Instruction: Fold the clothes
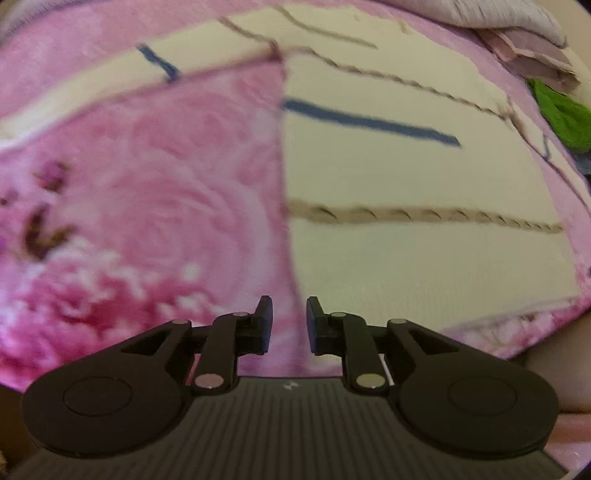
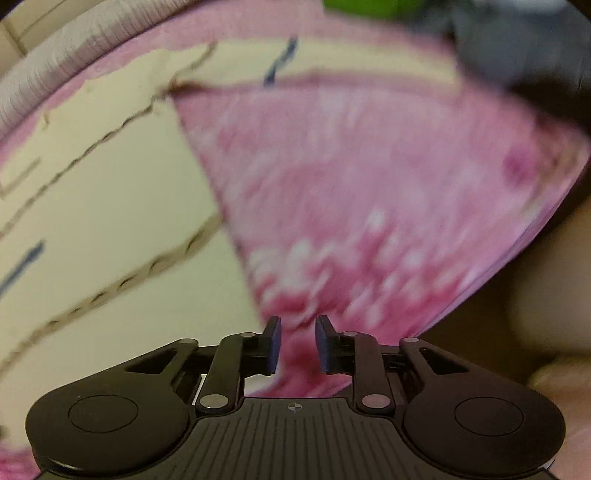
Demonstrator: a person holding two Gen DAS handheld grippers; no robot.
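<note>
Jaws of the left gripper (image 1: 289,321) stand slightly apart with nothing between them, poised over the near edge of a cream garment (image 1: 406,240) with blue and tan stripes. The right gripper (image 2: 297,343) shows the same narrow gap, also empty, above a pink floral blanket (image 2: 369,203). The garment lies spread on that blanket, one sleeve reaching far. A green cloth (image 1: 561,114) sits at the far right beside folded pale fabric (image 1: 517,33).
</note>
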